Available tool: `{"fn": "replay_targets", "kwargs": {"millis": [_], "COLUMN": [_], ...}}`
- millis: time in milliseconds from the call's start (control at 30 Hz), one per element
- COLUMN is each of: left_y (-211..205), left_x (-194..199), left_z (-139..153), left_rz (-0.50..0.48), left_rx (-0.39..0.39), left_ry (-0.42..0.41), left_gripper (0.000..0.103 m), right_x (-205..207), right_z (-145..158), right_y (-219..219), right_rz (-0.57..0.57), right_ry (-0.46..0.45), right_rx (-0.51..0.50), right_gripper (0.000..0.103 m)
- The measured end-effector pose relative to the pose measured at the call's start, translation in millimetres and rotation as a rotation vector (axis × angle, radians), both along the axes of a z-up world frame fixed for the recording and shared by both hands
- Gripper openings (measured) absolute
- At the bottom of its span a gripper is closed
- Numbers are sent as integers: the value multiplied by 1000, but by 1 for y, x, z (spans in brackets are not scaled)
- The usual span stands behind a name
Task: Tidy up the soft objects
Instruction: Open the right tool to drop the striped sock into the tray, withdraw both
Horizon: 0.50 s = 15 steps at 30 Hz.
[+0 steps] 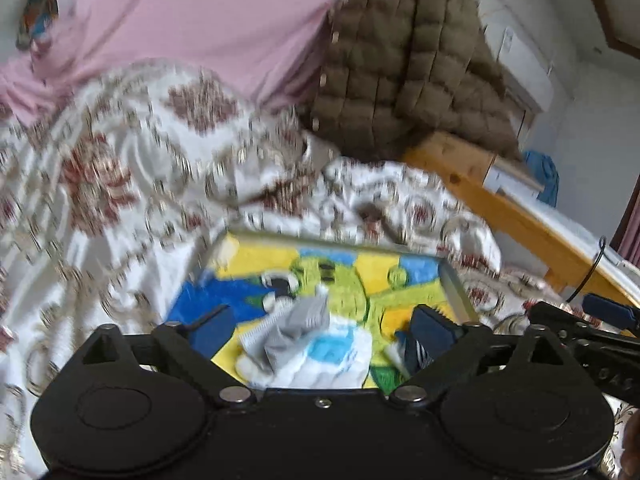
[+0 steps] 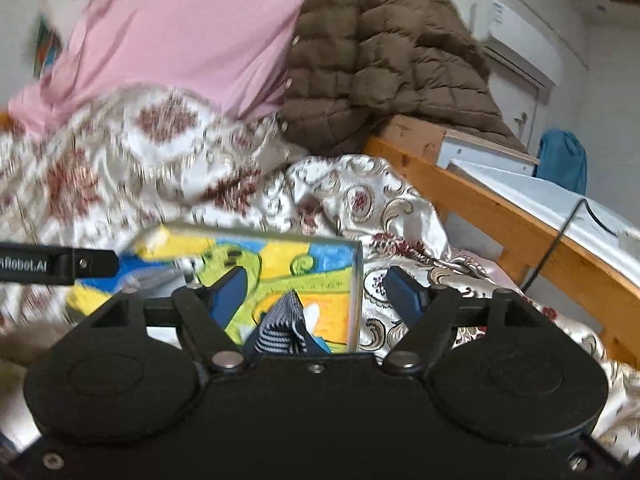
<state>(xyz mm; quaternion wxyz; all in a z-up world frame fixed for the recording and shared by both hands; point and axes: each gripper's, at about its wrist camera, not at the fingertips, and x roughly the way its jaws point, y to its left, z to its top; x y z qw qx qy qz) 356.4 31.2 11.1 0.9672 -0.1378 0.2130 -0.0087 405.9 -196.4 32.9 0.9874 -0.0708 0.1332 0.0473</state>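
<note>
- A white satin quilt (image 1: pixel 132 184) with maroon floral patterns is spread over the bed.
- A bright yellow, green and blue picture board (image 1: pixel 360 276) is laid on the quilt.
- A crumpled grey-and-white sock (image 1: pixel 296 328) is seen on the board, loose between the widely parted left gripper (image 1: pixel 324 330).
- A navy striped sock (image 2: pixel 286 326) is seen at the board's near edge, below the parted, empty right gripper (image 2: pixel 316 292).

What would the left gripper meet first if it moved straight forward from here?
Probably the grey sock lying on the colourful painted board, between the open jaws of the left gripper; depth is blurred.
</note>
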Motion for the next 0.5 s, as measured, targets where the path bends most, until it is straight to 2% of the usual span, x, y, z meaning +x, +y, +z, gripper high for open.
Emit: {"fn": "replay_targets", "kwargs": {"millis": [200,400,500], "left_y": [-8,-13,-12], "left_x": [-48,-98,-118], "left_z": [35,53,61], "left_rz": [1,12,26], "left_rx": [60,90,99], "left_ry": [-130,-217,-247], "left_gripper": [102,102,102], "right_x": [-40,-84,-109], "right_z": [20,38,45], "right_y": [-16,-18,-14], "right_rz": [27,65,86], "right_ry": [-63,-145,-180], "right_rx": [131,158,155], "right_gripper": [88,102,102]}}
